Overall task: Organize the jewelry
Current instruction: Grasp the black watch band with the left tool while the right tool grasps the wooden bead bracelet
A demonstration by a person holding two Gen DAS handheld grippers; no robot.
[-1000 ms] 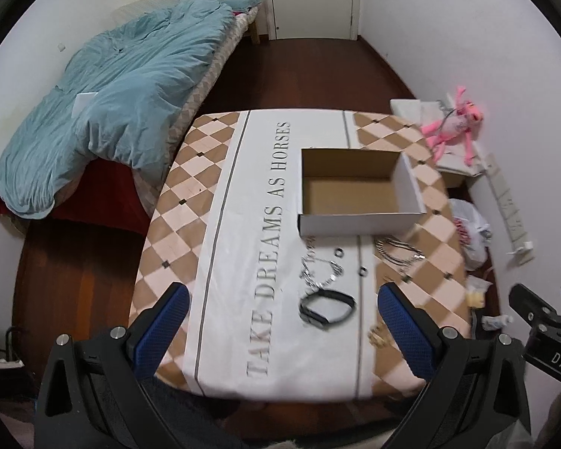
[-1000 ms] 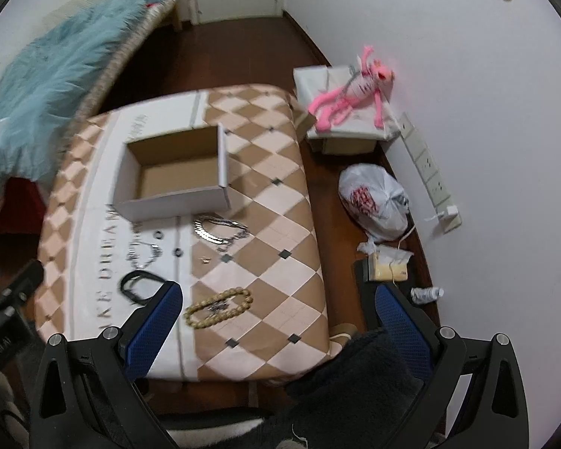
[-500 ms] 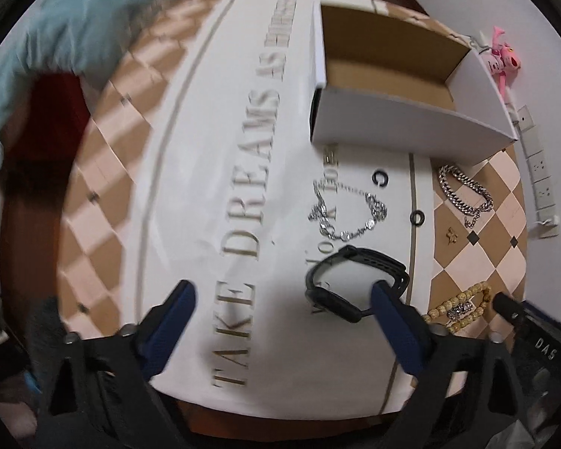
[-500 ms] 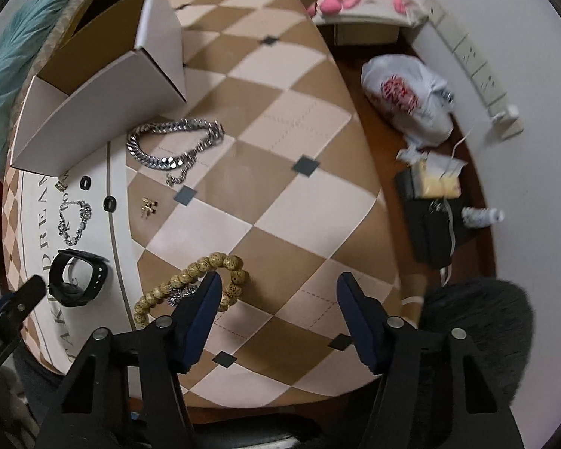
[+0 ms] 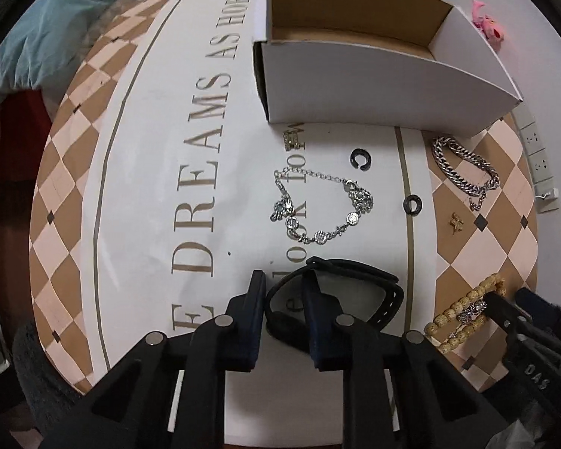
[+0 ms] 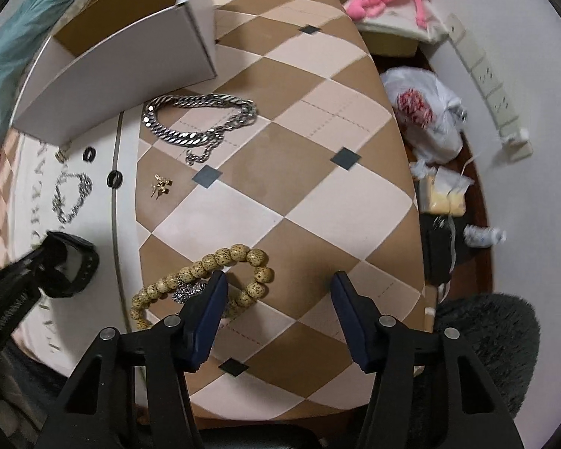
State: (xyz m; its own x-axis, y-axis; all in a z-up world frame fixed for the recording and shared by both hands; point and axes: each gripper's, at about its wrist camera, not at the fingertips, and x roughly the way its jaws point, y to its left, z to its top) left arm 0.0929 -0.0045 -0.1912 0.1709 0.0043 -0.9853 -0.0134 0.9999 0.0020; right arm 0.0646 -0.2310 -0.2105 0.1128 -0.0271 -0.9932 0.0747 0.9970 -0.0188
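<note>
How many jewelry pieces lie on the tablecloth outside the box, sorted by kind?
Silver metal chain bracelets: 2, a thick curb-link one and a thin charm one.
Tan wooden bead bracelet: 1.
Black rubber wristband: 1, in the left claw.
Small black rings: 2.
Small gold pieces: 2.
Total: 8.

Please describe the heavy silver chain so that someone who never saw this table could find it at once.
Start at the open cardboard box on the checkered tablecloth. The heavy silver chain lies just in front of the box's right corner, on the brown and cream diamonds. It is the only thick, plain-linked piece; the thin charm bracelet lies on the white lettered strip.
</note>
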